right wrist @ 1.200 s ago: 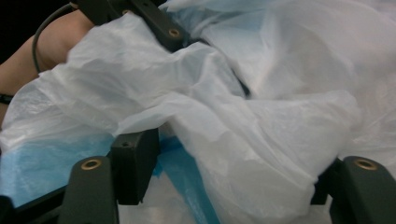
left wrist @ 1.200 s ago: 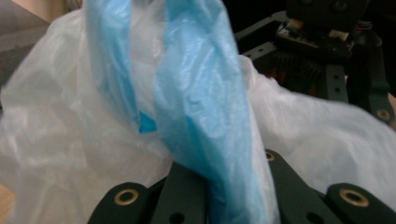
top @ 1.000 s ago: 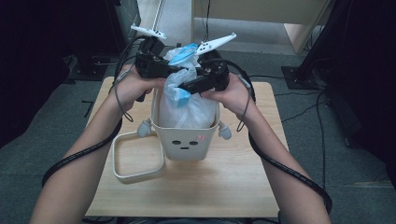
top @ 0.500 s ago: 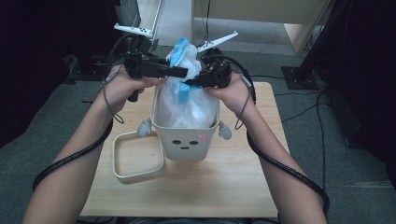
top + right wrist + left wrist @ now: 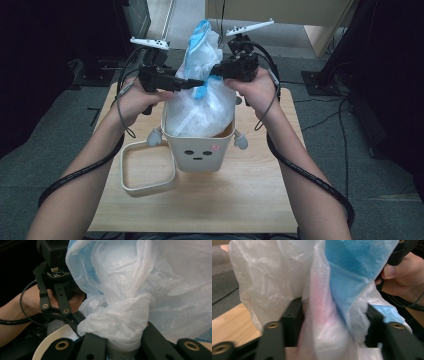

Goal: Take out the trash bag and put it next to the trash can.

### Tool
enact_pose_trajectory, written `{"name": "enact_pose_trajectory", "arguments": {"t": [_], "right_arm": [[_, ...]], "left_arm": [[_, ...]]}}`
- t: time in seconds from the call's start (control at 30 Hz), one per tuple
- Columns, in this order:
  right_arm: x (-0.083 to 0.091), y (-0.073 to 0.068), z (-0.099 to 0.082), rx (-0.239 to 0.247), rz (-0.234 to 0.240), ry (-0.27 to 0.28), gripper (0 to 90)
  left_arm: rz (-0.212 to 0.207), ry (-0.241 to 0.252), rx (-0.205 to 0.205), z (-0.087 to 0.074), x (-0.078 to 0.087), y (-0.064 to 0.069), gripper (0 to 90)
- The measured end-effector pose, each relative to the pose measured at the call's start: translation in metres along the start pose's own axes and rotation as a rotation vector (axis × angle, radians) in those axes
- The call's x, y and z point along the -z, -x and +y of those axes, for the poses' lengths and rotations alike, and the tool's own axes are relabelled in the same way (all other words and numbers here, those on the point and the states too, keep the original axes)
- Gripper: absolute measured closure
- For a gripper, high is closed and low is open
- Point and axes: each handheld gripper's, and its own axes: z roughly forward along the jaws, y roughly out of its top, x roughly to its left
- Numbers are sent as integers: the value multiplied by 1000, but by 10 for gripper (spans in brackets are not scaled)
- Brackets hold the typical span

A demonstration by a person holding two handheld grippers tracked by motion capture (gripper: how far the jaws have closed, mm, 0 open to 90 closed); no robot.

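A white plastic bag (image 5: 200,107) with blue trim (image 5: 200,37) stands in a cream bin (image 5: 200,152) that has a small face on its front. The bag's neck is bunched and stretched upward above the bin. My left gripper (image 5: 197,82) reaches in from the left and is shut on the neck. Up close, the bunched film (image 5: 322,315) sits between the jaws of the left gripper (image 5: 333,323). My right gripper (image 5: 215,74) comes from the right at the same height. It (image 5: 123,345) is shut on a twisted wad of the bag (image 5: 120,315).
The bin stands on a wooden table (image 5: 240,200). A cream square frame (image 5: 147,170) lies flat against the bin's left side. Black cables trail along both forearms. Dark floor and furniture surround the table.
The bag's top has been drawn higher above the bin. My left gripper has moved in from the left onto the neck, and both hands sit slightly lower and closer together.
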Motion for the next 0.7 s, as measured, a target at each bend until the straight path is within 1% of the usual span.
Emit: {"name": "enact_pose_trajectory", "arguments": {"t": [0.03,0.1,0.13,0.2,0.23,0.27,0.3,0.37,0.5,0.53,0.6,0.67,0.7], "right_arm": [[0,0,0,2,-10,-4,860],[-1,3,-2,3,-17,-9,858],[-2,4,-3,4,-18,-12,852],[-2,6,-5,10,-16,-12,819],[-3,8,-6,8,-8,-11,780],[-2,10,-7,5,-8,-8,721],[-1,12,-9,2,-9,-9,678],[1,15,-11,-5,-12,-12,622],[4,18,-16,-20,-39,2,495],[6,19,-17,-25,-47,5,476],[8,22,-19,-43,-51,9,452],[11,23,-21,-48,-42,12,452],[12,24,-22,-47,-26,15,463]], "left_arm": [[0,-6,-2,0,-1,1,609],[-4,-27,11,0,-2,2,717],[-6,-36,23,1,-3,2,750],[-21,-60,44,2,-2,-1,783],[-23,-60,46,2,-1,-2,802],[-24,-57,48,2,1,-2,818],[-21,-58,42,1,2,-3,830],[-18,-58,41,2,3,-3,841],[-18,-56,42,4,4,-3,846],[-14,-52,40,4,4,-4,846],[-15,-45,52,3,6,-5,845],[-14,-39,61,3,7,-7,843],[-12,-35,66,3,7,-8,843]]}}
